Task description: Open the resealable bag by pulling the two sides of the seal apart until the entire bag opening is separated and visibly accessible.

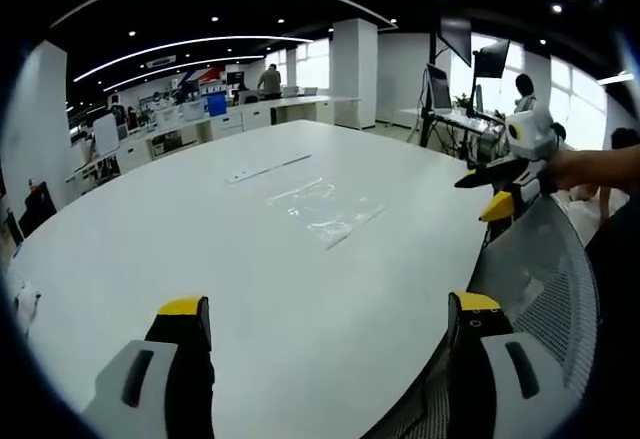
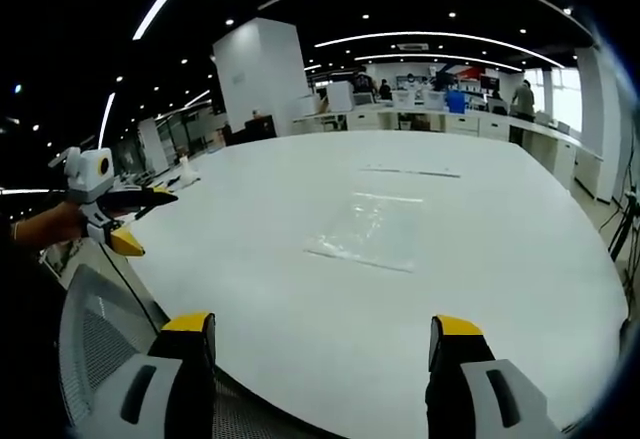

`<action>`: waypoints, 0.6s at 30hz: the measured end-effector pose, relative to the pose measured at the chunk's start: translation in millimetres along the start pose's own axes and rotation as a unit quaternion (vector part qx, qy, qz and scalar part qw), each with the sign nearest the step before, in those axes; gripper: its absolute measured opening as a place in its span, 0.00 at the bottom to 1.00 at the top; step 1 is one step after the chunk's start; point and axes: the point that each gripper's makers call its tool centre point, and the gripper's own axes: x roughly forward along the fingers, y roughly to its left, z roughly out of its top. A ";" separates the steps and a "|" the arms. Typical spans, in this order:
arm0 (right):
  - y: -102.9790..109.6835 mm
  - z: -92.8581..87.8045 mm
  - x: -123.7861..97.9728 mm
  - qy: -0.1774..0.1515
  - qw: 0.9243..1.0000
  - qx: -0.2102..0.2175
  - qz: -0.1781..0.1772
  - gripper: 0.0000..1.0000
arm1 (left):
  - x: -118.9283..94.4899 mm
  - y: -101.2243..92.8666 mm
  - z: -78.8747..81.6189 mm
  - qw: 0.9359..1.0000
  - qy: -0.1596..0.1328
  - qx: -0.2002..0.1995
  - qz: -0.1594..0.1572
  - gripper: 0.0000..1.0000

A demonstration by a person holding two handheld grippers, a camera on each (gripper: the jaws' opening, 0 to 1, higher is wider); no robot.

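A clear resealable bag (image 1: pixel 328 211) lies flat near the middle of the big white table (image 1: pixel 150 259); in the right gripper view the bag (image 2: pixel 368 227) lies ahead, flat and untouched. My left gripper (image 1: pixel 330 311) is open, its yellow-tipped jaws wide apart over the table's near edge, well short of the bag. My right gripper (image 2: pixel 325 331) is open too, held above the table edge. The right gripper (image 1: pixel 500 191) comes into the left gripper view from the right, held by a hand. The left gripper (image 2: pixel 128 221) comes into the right gripper view at the left.
A mesh-backed chair (image 1: pixel 540 279) stands against the table's near edge, also the chair (image 2: pixel 100 349) below my right gripper. A thin clear strip (image 1: pixel 265 168) lies beyond the bag. Desks, monitors (image 1: pixel 440 84) and people stand further off in the office.
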 end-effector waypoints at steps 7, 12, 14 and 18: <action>-0.4 -1.6 2.0 0.005 1.000 0.000 0.002 0.87 | 0.7 -2.0 -0.1 1.000 0.002 0.000 -0.004 0.97; -1.0 -2.0 4.0 0.008 1.000 -0.002 0.004 0.87 | 1.3 -2.0 -0.3 1.000 0.003 -0.001 -0.004 0.97; -1.2 -1.7 4.2 0.009 1.000 -0.002 0.003 0.87 | 1.6 -1.6 -0.7 1.000 0.003 -0.002 -0.004 0.97; -3.1 -3.9 4.4 0.013 1.000 0.001 0.001 0.86 | 2.7 -2.0 -1.2 1.000 0.004 0.000 -0.008 0.97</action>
